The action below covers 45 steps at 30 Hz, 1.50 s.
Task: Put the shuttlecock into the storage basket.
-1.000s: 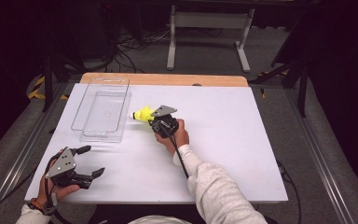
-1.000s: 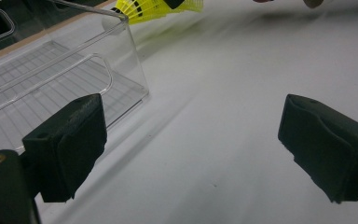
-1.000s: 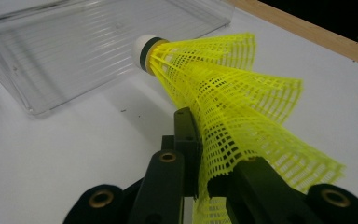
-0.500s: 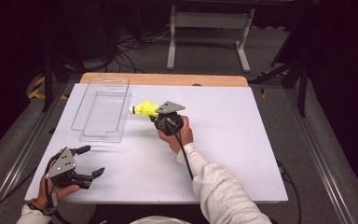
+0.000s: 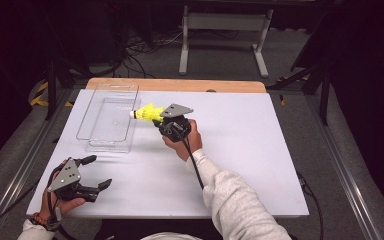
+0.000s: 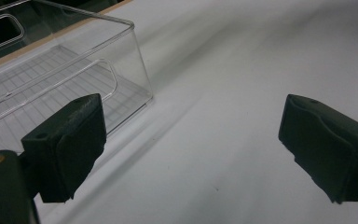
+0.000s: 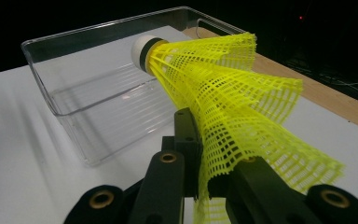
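My right gripper [image 5: 156,120] is shut on a yellow mesh shuttlecock [image 5: 149,113] with a white cork tip, held above the table just right of the clear plastic bin [image 5: 109,120]. In the right gripper view the crushed mesh skirt [image 7: 233,107] is pinched between the black jaws and the cork tip [image 7: 144,50] points over the bin's near corner [image 7: 58,74]. My left gripper [image 5: 96,172] rests at the table's front left with its jaws wide apart and nothing between them. Its view looks past both pads [image 6: 67,140] toward the bin [image 6: 74,70].
The white table top [image 5: 260,150] stretches right of the hand, with a wooden strip [image 5: 180,85] along its far edge. A metal stand [image 5: 225,35] and cables lie on the floor beyond. Rails run along both table sides.
The right hand has lifted the shuttlecock and carried it slightly toward the bin. The left gripper has stayed where it was.
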Tool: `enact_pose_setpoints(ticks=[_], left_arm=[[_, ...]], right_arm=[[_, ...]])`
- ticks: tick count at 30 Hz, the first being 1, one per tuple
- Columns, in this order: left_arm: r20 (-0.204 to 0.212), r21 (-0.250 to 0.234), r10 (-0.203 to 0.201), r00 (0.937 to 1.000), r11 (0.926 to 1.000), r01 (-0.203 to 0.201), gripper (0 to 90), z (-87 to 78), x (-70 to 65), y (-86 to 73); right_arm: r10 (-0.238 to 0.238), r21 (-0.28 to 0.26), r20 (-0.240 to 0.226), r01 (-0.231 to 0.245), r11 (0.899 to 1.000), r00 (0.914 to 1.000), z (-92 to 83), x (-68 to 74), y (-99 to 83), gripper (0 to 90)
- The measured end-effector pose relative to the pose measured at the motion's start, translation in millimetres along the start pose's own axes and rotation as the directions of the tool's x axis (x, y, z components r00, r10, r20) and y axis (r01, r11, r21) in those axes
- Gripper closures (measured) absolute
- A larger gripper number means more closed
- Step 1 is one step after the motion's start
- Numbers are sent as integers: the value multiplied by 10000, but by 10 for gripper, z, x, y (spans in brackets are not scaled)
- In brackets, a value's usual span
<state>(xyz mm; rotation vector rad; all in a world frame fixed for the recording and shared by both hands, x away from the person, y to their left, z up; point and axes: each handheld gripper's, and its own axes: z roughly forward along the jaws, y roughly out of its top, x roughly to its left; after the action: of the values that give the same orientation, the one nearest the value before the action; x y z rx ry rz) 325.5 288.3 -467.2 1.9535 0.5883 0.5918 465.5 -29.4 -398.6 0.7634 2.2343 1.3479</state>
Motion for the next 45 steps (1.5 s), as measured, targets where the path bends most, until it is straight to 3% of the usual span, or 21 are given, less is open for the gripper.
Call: enact_pose_setpoints(ticks=[14, 27, 45], left_arm=[[-131, -190, -113, 9999, 9998, 111, 82, -23, 12, 1], [-76, -296, -169, 9998, 9994, 167, 81, -29, 23, 4], [85, -305, -130, 9999, 9994, 132, 80, -19, 6, 9]], right_arm=[[-347, -73, -505, 344, 9994, 9981, 108, 164, 255, 872], [-390, 134, -1024, 406, 9991, 9940, 329, 308, 380, 872], [-846, 581, -1587, 948, 9938, 9837, 642, 553, 556, 872]])
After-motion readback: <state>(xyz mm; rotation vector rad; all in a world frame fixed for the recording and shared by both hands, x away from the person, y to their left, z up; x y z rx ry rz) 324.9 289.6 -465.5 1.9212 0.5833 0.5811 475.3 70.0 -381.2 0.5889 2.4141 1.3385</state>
